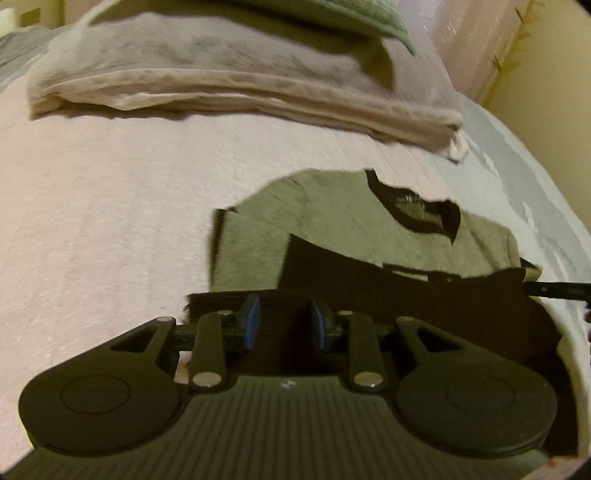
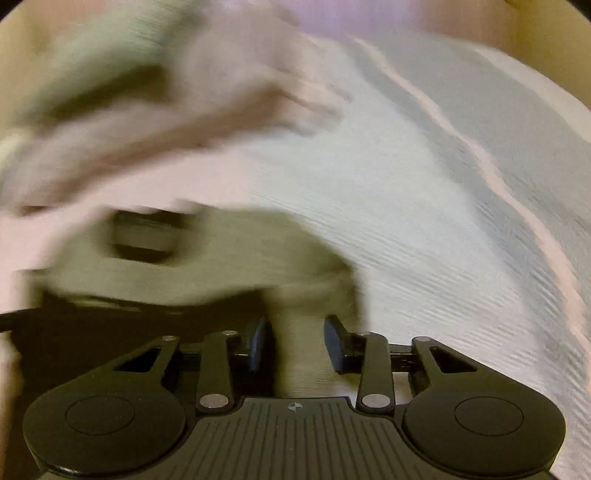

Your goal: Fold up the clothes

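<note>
Nearest the left wrist camera, the left gripper (image 1: 284, 325) was seen with its blue pads (image 1: 252, 325) a modest way apart, dark fabric of the T-shirt (image 1: 258, 236) lying beneath and between them; no pinch on the cloth could be made out, so the jaws were taken as parted rather than closed on it. That T-shirt, grey-olive with a black neckband and a black panel across its lower part, was spread on the bed (image 1: 92, 221), toward the near right corner of the pink cover. Beyond it, toward the far edge, a folded beige garment (image 1: 207, 74) was laid flat, and a green folded piece (image 1: 332, 14) was stacked on top of it at the far side. A yellowish wall (image 1: 546, 110) was seen past the right edge of the bed. In the right wrist view (heavily blurred) the right gripper (image 2: 297, 345) was shown with its jaws partly apart and a pale fold of the T-shirt (image 2: 229, 258) between them; whether the pads (image 2: 338, 341) pressed on that fold could not be told. To its right, the bed cover (image 2: 443, 221) was seen as pale grey-green ribbed cloth crossed by a pink stripe, and the beige stack appeared smeared at the upper left.
</note>
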A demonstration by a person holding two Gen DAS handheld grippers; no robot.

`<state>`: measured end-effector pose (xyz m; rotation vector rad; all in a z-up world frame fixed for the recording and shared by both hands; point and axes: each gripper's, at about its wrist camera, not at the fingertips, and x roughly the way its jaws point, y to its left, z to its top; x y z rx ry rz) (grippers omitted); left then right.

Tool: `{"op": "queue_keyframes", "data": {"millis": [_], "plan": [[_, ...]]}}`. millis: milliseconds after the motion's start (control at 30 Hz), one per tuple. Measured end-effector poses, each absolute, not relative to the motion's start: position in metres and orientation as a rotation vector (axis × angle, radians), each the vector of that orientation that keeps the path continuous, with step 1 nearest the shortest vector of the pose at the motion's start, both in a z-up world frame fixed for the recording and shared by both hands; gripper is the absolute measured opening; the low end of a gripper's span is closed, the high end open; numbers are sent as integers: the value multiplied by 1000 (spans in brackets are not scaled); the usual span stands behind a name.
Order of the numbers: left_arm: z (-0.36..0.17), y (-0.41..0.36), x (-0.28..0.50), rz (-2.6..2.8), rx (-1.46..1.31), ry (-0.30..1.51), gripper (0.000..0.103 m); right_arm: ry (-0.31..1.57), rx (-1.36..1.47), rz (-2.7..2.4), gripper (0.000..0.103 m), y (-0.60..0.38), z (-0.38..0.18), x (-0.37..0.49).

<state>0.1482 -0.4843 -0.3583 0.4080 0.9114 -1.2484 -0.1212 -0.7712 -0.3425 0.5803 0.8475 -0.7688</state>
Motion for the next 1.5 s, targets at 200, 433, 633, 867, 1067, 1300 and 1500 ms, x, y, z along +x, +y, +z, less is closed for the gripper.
{"op": "queue_keyframes", "data": {"millis": [200,433,633,867,1067,1300,1500], "plan": [[-351,-480,154,-1262,388,895,24,712,749,-847,31,-789,-318,-161],[-353,-459,151,-1192,390,900,24,767,490,-650,31,-706,-294,-127],[-359,-460,143,-1137,435,878,27,869,527,-764,31,-704,-324,-138],[-345,-397,97,-1082,478,925,27,907,464,-682,31,-630,-292,-151],[-354,-309,42,-1035,580,1027,27,1065,409,-602,31,-545,-310,-207],[-335,-222,12,-990,648,1157,28,1309,503,-616,31,-470,-308,-266],[-249,-205,9,-1040,720,1089,33,1081,711,-790,32,-444,-214,-277]]}}
